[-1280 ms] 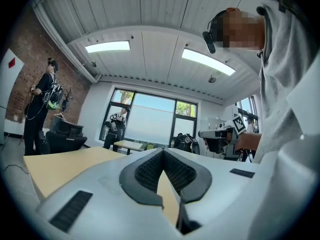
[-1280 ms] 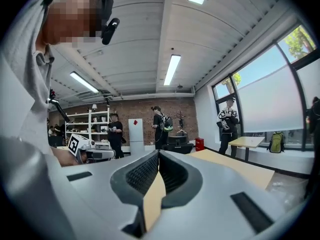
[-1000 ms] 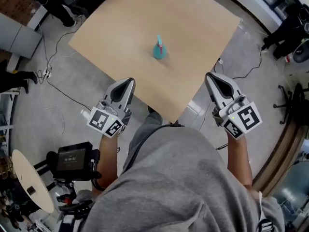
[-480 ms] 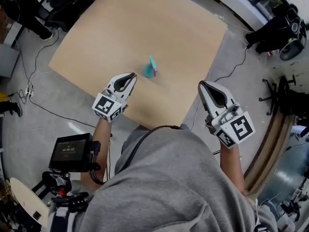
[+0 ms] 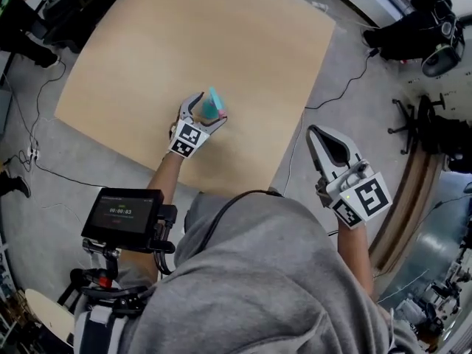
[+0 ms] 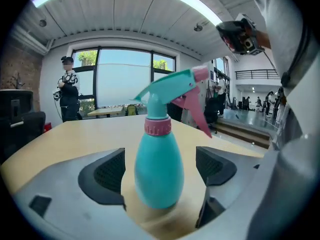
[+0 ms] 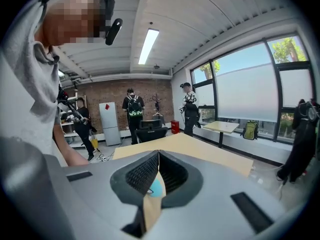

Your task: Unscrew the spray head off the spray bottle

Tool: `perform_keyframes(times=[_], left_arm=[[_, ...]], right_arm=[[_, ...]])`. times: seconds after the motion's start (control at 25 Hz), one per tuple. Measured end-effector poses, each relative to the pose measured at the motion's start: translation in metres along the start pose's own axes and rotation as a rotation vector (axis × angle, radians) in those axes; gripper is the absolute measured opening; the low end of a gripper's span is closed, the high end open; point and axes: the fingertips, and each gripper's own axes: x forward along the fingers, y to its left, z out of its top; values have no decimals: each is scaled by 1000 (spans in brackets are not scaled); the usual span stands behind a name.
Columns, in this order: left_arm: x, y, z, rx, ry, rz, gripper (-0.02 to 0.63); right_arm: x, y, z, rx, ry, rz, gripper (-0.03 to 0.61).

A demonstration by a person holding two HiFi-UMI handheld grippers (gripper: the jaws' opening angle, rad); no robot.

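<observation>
A teal spray bottle [image 5: 214, 103] stands upright on the wooden table [image 5: 221, 35]. In the left gripper view the bottle [image 6: 159, 169] has a pink collar [image 6: 158, 126] and a teal spray head [image 6: 170, 86] with a pink trigger pointing right. My left gripper [image 5: 209, 110] reaches around the bottle's body; its jaws are opening, and the pads [image 6: 107, 176] stand a little off the bottle on both sides. My right gripper [image 5: 314, 134] hangs shut and empty off the table's right edge, above the floor. The right gripper view shows its pads [image 7: 145, 171] pressed together.
A screen on a stand [image 5: 122, 212] sits by my left hip. Cables [image 5: 44, 172] trail on the floor at the left, and office chairs [image 5: 435, 131] stand at the right. People stand in the room beyond the table.
My left gripper has moved forward over the table to the bottle, and its jaws have gone from shut to wide around it. The right gripper has stayed shut beside the table.
</observation>
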Motion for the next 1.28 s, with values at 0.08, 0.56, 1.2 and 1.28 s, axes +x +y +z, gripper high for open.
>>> perform_keyframes(times=[0.08, 0.56, 1.2, 1.28], left_arm=[[14, -1, -7, 15, 9, -2, 417], [2, -55, 11, 281, 226, -53, 387], [-126, -71, 111, 615, 277, 250, 387], [-132, -71, 108, 572, 260, 214, 386]], right_arm=[[-1, 5, -5, 4, 14, -5, 6], [42, 37, -30, 97, 141, 184, 127], [114, 138, -72, 80, 493, 337, 151], [118, 143, -72, 45, 522, 344, 146]])
